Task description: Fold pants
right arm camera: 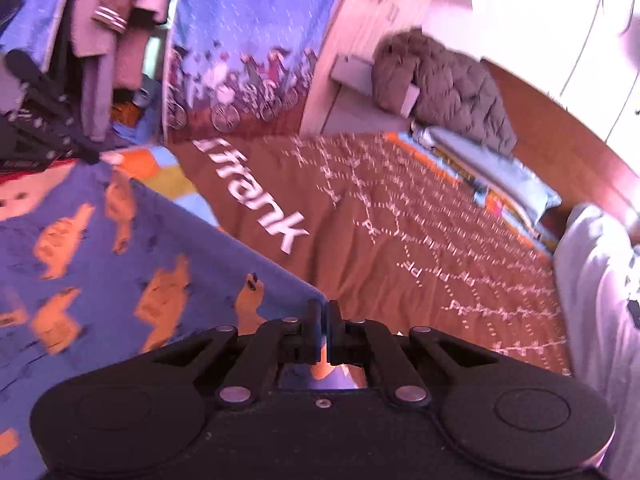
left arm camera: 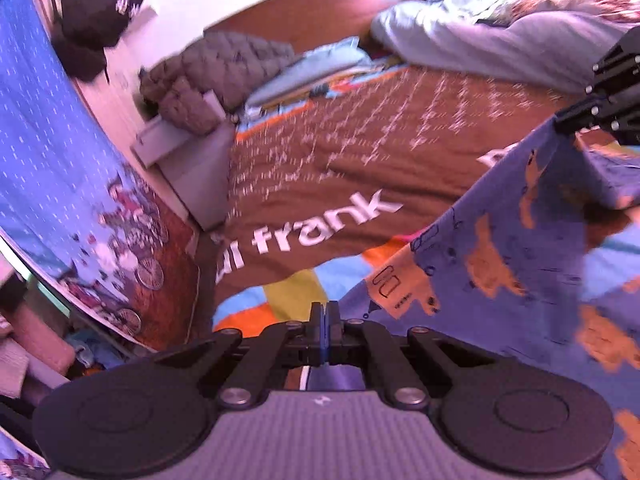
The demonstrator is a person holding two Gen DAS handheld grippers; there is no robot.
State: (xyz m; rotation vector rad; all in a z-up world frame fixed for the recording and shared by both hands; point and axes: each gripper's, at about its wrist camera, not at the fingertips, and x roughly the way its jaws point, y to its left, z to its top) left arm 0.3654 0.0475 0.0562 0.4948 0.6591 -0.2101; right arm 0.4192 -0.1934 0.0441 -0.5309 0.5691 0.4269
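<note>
The pants (left arm camera: 520,248) are blue-purple with orange animal prints and hang stretched in the air above the bed. My left gripper (left arm camera: 325,312) is shut on one corner of them, by a white care label (left arm camera: 394,286). My right gripper (right arm camera: 324,312) is shut on another corner of the pants (right arm camera: 100,260). In the left wrist view the right gripper (left arm camera: 576,120) shows at the upper right, pinching the fabric's top corner. In the right wrist view the left gripper (right arm camera: 86,154) shows at the far left on the opposite corner.
A brown bedspread (left arm camera: 340,160) with white "frank" lettering covers the bed. A grey quilted jacket (left arm camera: 216,76) and light blue pillow (left arm camera: 312,68) lie at the headboard. A pale duvet (left arm camera: 500,36) is bunched at one side. A blue curtain (right arm camera: 256,40) and hanging clothes (right arm camera: 116,20) stand beside the bed.
</note>
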